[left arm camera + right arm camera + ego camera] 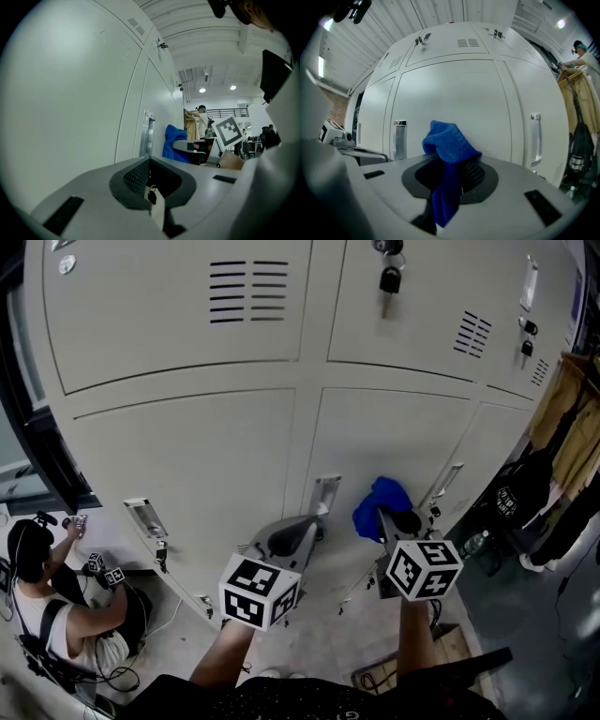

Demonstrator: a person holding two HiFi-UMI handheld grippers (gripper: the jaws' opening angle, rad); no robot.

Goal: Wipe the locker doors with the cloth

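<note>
The right tool is shut tight on the blue cloth. The cloth is bunched up right by the middle locker door. The left tool is closed with nothing in it, near that door's handle.

A person in a white top and black headset sits on the grey concrete floor at lower left, black cables beside them, while a black jacket and a tan garment hang at far right.
</note>
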